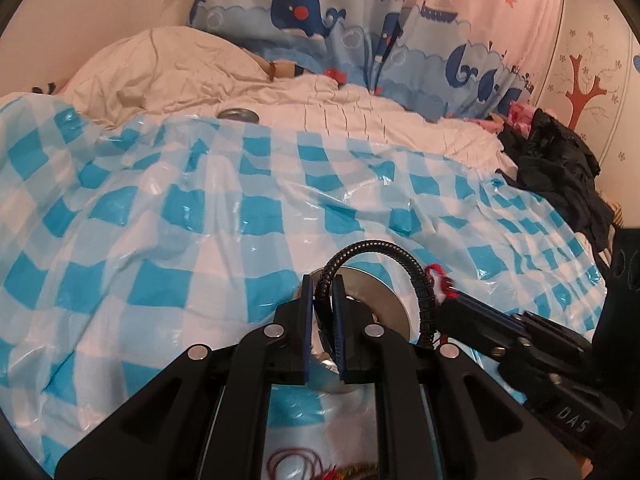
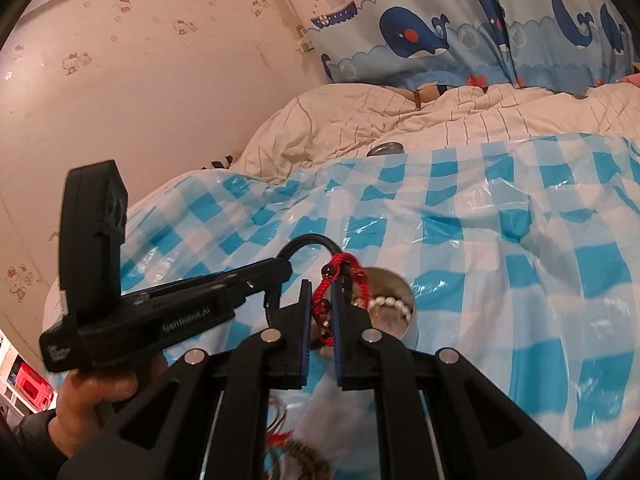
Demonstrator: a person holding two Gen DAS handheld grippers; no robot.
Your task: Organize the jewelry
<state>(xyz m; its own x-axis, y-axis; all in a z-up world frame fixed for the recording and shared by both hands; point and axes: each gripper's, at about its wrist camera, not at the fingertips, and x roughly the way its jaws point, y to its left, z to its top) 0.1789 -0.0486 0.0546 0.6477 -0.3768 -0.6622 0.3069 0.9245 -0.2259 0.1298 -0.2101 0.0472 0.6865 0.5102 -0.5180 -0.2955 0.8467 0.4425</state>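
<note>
My left gripper [image 1: 323, 280] is shut on a black flexible gooseneck [image 1: 376, 246] that arches above a round silver tin [image 1: 384, 304] on the blue checked plastic sheet. In the right wrist view, my right gripper [image 2: 322, 285] is shut on a red braided bracelet with dark red beads [image 2: 334, 270], looped against the gooseneck [image 2: 316, 240]. The silver tin [image 2: 400, 292] sits just beyond, with a white pearl string [image 2: 390, 304] inside. The right gripper also shows in the left wrist view [image 1: 450, 288], with red and white thread at its tip.
Loose red cord and beaded jewelry lie near me on the sheet [image 1: 296, 462], also in the right wrist view [image 2: 292, 444]. A second silver tin [image 1: 239, 115] sits at the sheet's far edge. Black clothes [image 1: 560, 168] pile at the right. A cream duvet [image 2: 360, 124] lies behind.
</note>
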